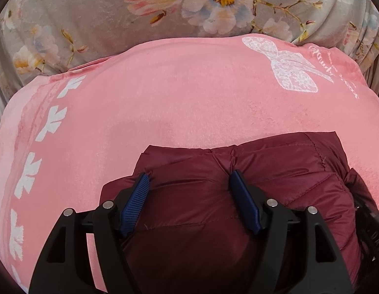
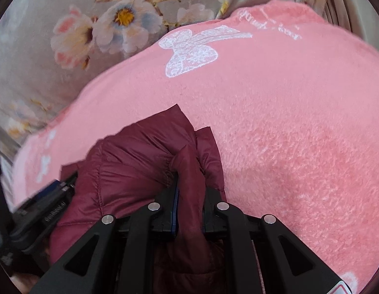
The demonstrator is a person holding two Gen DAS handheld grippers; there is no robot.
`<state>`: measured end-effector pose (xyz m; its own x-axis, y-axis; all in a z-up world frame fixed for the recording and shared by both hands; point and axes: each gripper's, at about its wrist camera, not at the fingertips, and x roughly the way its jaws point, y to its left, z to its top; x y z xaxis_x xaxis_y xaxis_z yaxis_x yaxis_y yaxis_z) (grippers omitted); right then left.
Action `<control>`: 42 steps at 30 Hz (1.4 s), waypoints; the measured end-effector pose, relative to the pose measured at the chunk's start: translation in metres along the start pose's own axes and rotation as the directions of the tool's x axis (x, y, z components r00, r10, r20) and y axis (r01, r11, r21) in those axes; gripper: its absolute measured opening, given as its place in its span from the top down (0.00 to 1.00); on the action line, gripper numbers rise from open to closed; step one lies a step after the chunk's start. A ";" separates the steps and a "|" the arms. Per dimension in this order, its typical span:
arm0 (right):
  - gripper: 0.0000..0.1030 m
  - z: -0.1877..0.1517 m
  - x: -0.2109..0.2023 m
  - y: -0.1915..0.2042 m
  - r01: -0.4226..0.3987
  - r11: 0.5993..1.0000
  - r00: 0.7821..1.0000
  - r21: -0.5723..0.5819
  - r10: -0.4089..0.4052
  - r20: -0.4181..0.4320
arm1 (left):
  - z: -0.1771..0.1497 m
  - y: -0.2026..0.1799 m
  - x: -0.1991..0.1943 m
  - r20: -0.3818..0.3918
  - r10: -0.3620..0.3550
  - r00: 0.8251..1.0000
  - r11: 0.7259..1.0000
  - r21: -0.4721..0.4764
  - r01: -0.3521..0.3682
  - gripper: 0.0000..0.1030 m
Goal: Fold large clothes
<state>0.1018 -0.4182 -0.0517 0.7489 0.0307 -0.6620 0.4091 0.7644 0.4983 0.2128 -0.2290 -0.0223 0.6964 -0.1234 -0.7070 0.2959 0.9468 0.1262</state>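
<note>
A maroon quilted puffer jacket (image 1: 238, 171) lies bunched on a pink plush blanket (image 1: 165, 93). In the left wrist view my left gripper (image 1: 189, 183) stands wide over it. The puffy fabric bulges up between its blue pads (image 1: 135, 201) and brushes them without being squeezed. In the right wrist view my right gripper (image 2: 189, 181) is shut on a thick fold of the jacket (image 2: 130, 161), which wraps over its fingertips and hides them. The left gripper (image 2: 49, 196) shows blurred at the jacket's left side.
The pink blanket (image 2: 287, 122) bears a white butterfly print (image 2: 192, 49) and a row of white leaf shapes (image 1: 30, 171) along its left border. Grey floral bedding (image 1: 91, 12) lies behind it. The other tool's black body (image 1: 368, 210) is at the right edge.
</note>
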 end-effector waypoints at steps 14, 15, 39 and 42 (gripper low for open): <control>0.59 -0.051 -0.091 -0.008 -0.009 0.998 0.987 -0.070 -0.002 -0.159 | -0.018 0.042 -0.065 -0.070 -0.216 0.974 0.974 -0.087 0.209 0.34; 0.60 -0.058 -0.090 -0.009 -0.017 0.998 0.987 -0.065 0.006 -0.162 | -0.023 0.042 -0.067 -0.086 -0.230 0.969 0.970 -0.095 0.222 0.34; 0.80 -0.104 -0.110 -0.007 0.057 0.993 0.976 -0.103 -0.077 -0.203 | -0.071 0.019 -0.073 -0.058 -0.095 0.994 0.994 0.052 0.098 0.26; 0.69 -0.094 -0.132 0.000 0.123 0.982 0.976 -0.141 -0.146 -0.159 | -0.069 0.020 -0.073 -0.068 -0.099 0.993 0.993 0.050 0.102 0.26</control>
<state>-0.0459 -0.3619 -0.0168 0.5888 0.0211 -0.8080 0.4207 0.8456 0.3287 0.1226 -0.1804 -0.0157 0.6177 -0.1958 -0.7616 0.3982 0.9131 0.0882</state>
